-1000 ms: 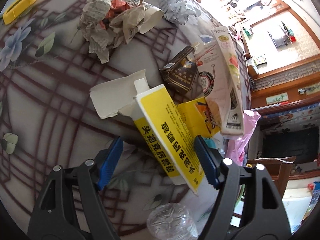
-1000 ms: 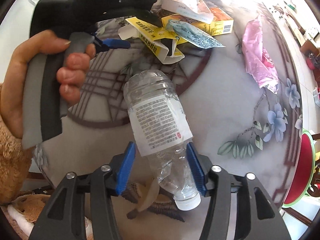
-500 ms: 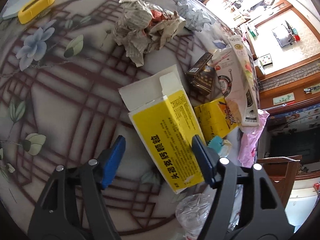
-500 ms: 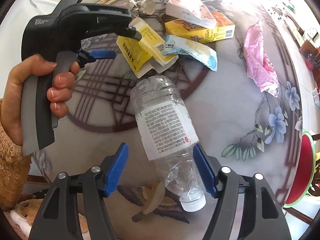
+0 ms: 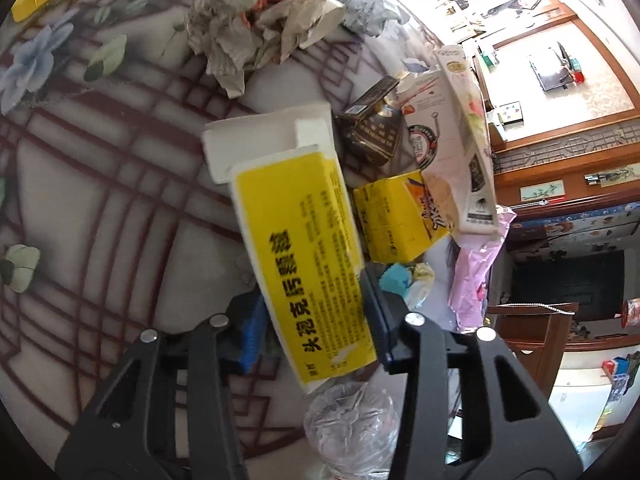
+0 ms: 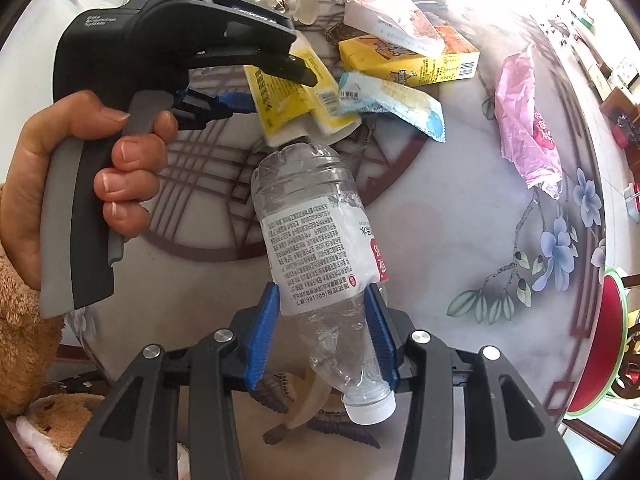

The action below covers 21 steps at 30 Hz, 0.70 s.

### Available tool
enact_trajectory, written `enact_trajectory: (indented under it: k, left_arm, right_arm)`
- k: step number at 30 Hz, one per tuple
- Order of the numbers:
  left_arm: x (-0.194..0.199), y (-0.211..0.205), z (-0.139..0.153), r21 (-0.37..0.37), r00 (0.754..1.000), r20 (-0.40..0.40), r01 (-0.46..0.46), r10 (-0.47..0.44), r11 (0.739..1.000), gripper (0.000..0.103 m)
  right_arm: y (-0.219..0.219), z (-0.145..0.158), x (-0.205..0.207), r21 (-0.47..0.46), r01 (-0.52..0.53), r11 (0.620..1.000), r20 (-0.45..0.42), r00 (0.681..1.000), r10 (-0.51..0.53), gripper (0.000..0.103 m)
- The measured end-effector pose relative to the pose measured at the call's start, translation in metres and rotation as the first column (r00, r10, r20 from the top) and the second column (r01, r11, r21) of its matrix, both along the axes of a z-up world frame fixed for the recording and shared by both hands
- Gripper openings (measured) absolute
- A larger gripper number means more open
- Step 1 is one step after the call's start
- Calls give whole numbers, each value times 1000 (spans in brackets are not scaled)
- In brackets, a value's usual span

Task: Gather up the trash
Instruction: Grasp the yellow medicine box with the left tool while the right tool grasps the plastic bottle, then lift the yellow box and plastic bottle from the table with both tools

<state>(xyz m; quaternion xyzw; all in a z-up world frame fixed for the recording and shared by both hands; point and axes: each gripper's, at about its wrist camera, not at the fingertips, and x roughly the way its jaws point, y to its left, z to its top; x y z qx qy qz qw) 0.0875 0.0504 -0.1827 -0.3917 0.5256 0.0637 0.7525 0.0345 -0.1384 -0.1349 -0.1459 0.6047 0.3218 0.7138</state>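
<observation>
- The left gripper (image 5: 312, 320) has just been closing; its jaws now press both long edges of the yellow box (image 5: 304, 252), near its lower end, just above the table (image 5: 100, 200).
- The box looks like an empty, flattened carton: light, thin-walled, easily crushed. Its open white flap (image 5: 260, 140) is floppy, so the printed body is the better place to hold.
- The right gripper (image 6: 322, 336) has also just been closing and clamps the bottle (image 6: 316, 240) just below the label, toward the neck, with the cap (image 6: 370, 410) nearest the camera.
- The bottle is clear, empty and already crumpled: light, springy and probably slick. The tapered shoulder could slide out; a grip on the label band seems safer.
- More litter stays on the table: a paper wad (image 5: 256, 20), a second box (image 6: 408, 60) and a pink bag (image 6: 528, 120).
</observation>
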Motion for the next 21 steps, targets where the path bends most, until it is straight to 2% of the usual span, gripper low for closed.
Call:
enact_trajectory:
  k: [7, 10, 13, 15, 21]
  left_arm:
    - [-21, 2, 24, 84, 999, 38, 24, -27, 996, 38]
    - [-29, -2, 36, 121, 997, 59, 40, -48, 992, 33]
    - [-37, -7, 46, 157, 994, 79, 57, -70, 986, 24]
    - [-42, -10, 51, 169, 992, 92, 67, -84, 983, 10]
    - [-59, -9, 52, 162, 991, 97, 73, -89, 984, 10]
  right_arm:
    - [-13, 18, 0, 25, 13, 1000, 35, 999, -14, 43]
    - [-18, 26, 2, 37, 27, 999, 47, 998, -29, 43]
    - [-21, 35, 0, 45, 38, 998, 67, 997, -41, 43]
    - [-22, 42, -3, 50, 45, 998, 82, 995, -49, 43]
    - [-31, 52, -14, 45, 57, 997, 102, 993, -61, 42]
